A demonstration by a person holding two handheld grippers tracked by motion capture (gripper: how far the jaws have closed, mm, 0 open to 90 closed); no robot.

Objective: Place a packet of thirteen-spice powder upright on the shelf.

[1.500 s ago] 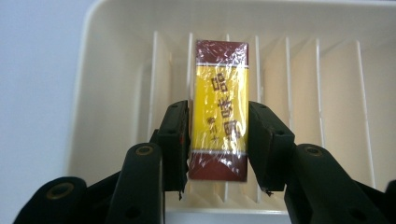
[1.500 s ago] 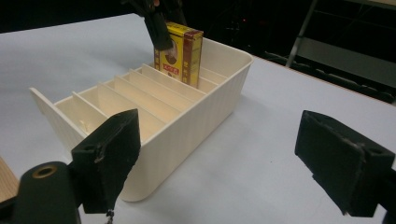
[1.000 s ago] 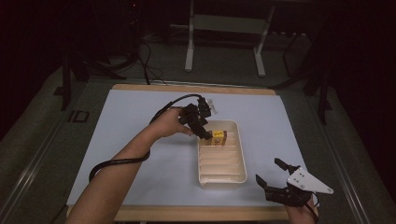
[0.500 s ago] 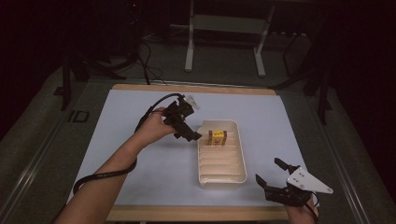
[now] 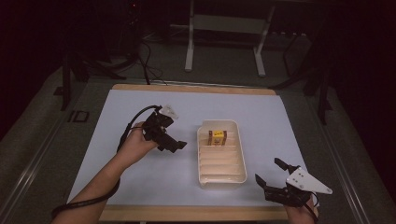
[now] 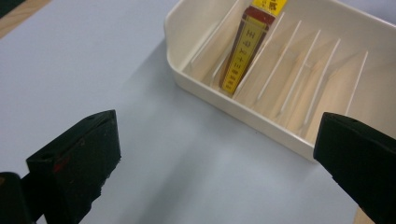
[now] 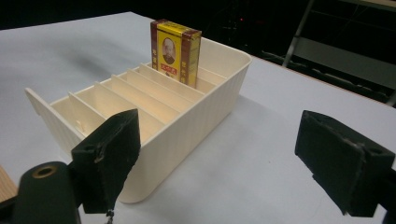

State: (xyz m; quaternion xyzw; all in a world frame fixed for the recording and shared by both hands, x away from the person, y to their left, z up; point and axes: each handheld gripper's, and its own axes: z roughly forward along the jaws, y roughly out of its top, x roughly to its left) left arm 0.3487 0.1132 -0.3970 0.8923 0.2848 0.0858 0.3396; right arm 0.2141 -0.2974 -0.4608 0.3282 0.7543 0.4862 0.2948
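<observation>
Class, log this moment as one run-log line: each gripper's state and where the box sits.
left gripper: open, empty, beside tray | right gripper: open, empty | yellow box: upright in tray's far slot

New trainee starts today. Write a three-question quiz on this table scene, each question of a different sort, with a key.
1. True or false: the yellow box stands upright in a slot of the cream divided tray.
2. Multiple choice: the left gripper is (A) shut on the box, (B) open beside the tray, over the pale blue mat, (C) inside the tray.
3. Fill in: the box sits toward the tray's ____ end, as the high view shows it.

Key:
1. True
2. B
3. Far. The right gripper is open too, near the tray's near right corner.
</observation>
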